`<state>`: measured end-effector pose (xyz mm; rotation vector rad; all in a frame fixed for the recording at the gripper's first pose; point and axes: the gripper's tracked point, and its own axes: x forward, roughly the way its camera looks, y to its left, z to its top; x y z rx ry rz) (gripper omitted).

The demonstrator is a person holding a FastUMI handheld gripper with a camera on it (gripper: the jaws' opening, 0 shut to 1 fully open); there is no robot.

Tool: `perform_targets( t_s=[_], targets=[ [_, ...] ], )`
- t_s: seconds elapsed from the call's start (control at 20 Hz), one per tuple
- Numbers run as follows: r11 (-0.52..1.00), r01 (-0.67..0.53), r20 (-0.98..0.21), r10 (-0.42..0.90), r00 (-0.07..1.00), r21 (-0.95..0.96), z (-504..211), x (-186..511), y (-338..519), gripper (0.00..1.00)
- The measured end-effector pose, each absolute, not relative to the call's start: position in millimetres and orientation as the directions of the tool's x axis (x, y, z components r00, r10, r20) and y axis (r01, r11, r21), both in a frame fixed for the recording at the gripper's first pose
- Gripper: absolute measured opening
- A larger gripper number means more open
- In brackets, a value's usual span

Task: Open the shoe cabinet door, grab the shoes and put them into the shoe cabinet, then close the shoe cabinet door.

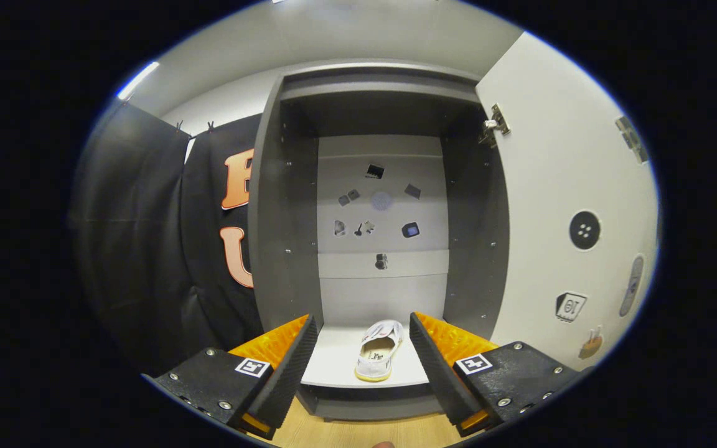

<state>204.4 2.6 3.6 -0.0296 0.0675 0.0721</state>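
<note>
The grey shoe cabinet (284,205) stands open straight ahead, its white door (557,186) swung out to the right. A white slip-on shoe (380,350) lies on the cabinet's pale bottom shelf (333,361), heel toward me. My gripper (363,351) is open and holds nothing. Its fingers are spread wide in front of the cabinet, and the shoe appears between them, farther in on the shelf.
Small stickers dot the cabinet's back panel (380,205) and the inside of the door. A metal hinge (495,124) sits at the door's top. Black cloth (165,249) hangs to the cabinet's left. Wooden floor (358,429) lies below the cabinet base.
</note>
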Motion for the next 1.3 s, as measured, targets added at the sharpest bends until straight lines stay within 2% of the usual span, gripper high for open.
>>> perform_targets(
  t_s=[0.35, 0.85, 1.3],
  targets=[
    [0.998, -0.065, -0.056, 0.065, 0.996, -0.004, 24.5, 94.1, -21.5, 0.93],
    [0.998, -0.036, -0.071, 0.039, 0.997, 0.049, 12.9, 16.0, -58.1, 0.93],
    [0.989, 0.142, -0.048, -0.140, 0.989, 0.036, 18.6, -48.7, -181.6, 0.93]
  ],
)
